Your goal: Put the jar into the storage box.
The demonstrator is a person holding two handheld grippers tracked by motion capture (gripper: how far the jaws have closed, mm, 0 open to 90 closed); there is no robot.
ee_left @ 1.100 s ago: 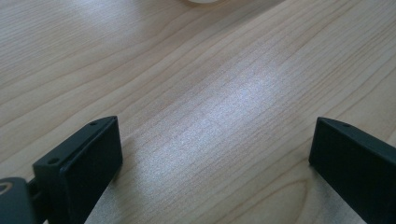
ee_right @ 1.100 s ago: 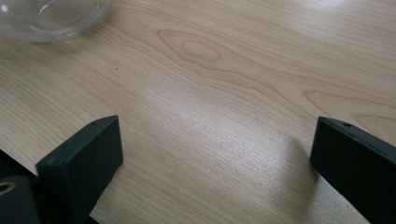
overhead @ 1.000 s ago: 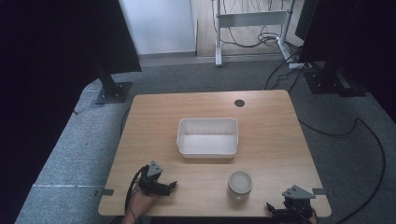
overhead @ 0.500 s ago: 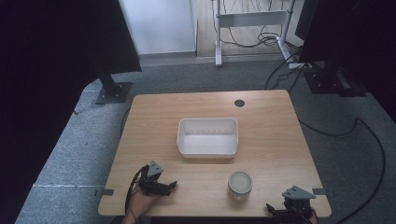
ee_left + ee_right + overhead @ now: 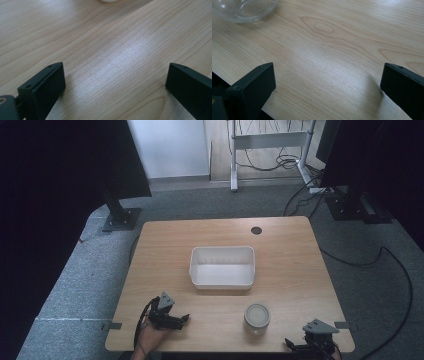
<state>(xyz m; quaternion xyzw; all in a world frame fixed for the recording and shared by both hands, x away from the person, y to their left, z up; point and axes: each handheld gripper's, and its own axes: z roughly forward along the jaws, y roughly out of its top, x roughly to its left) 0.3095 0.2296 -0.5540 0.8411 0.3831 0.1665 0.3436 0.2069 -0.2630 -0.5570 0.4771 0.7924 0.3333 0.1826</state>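
Observation:
A white rectangular tray (image 5: 222,280) sits at the middle of the wooden table (image 5: 280,245), with nothing in it that I can see. A clear glass jar (image 5: 257,318) with a pale lid stands near the front edge; its base (image 5: 242,10) shows at the top left of the right gripper view. My left gripper (image 5: 183,319) rests at the front left, jaws wide apart over bare wood (image 5: 112,65). At the front right corner my right gripper (image 5: 292,345) is open too, its jaws wide apart with only bare wood between them.
A round cable hole (image 5: 256,230) is near the table's far edge. Grey carpet surrounds the table, with black stand bases (image 5: 120,217) at the back left and back right and cables (image 5: 390,265) on the floor at the right.

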